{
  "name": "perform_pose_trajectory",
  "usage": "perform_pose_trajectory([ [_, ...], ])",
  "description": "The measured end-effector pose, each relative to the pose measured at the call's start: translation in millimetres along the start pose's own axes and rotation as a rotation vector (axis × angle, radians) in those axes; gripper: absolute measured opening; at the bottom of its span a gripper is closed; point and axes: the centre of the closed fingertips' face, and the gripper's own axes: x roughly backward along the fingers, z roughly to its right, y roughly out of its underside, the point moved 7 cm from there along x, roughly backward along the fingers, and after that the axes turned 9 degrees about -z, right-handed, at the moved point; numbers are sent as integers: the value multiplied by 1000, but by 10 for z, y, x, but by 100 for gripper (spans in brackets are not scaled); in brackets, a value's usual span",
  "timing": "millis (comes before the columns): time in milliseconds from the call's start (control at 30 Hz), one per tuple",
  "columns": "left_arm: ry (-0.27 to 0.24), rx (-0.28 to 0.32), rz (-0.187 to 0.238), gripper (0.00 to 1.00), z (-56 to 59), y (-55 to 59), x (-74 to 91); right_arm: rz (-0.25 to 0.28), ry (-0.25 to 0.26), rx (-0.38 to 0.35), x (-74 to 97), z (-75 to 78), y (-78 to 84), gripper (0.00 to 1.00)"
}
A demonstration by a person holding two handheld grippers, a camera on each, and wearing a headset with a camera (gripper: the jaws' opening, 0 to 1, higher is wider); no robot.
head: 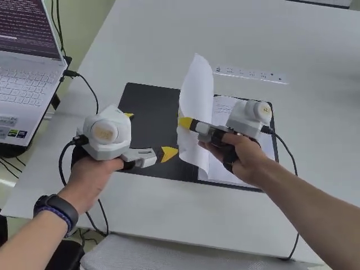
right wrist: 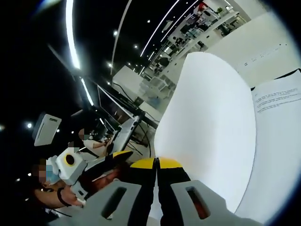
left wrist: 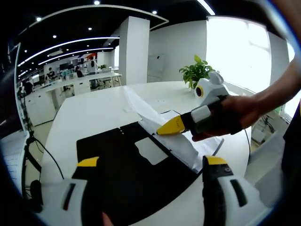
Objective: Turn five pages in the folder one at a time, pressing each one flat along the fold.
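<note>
1. At the far left, one open silver laptop (head: pixel 25 62) sits on the white table (head: pixel 169 34).
2. The left gripper (left wrist: pixel 150 161) hovers over the near-left part of the single flat black folder (head: pixel 149 107). Its yellow-tipped jaws are spread wide with nothing between them. The folder lies open mid-table.
3. One thin white paper page (head: pixel 197 95) stands lifted, roughly upright, over the folder's fold and bows slightly. It looks light, limp and easy to crease or tear. A light hold near the free edge probably suits it, followed by a gentle press along the fold.
4. The right gripper (head: pixel 185 122) has its jaws closed on that page's near edge.
5. To the right, printed white sheets (head: pixel 225 107) lie flat in the folder; how many there are cannot be told. One white power strip (head: pixel 250 73) lies at the far right.
</note>
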Motion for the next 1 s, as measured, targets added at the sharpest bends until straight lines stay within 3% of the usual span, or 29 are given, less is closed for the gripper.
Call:
perform_pose_trajectory([
  [367, -29, 70, 9, 87, -137, 159, 109, -83, -7, -25, -366, 36, 129, 0],
  [500, -32, 95, 12, 87, -131, 208, 118, -112, 2, -49, -462, 153, 187, 0],
  [867, -43, 122, 13, 87, -185, 239, 129, -172, 46, -107, -689, 274, 397, 0],
  [1000, -51, 128, 13, 87, -235, 243, 124, -177, 60, -127, -807, 504, 374, 0],
])
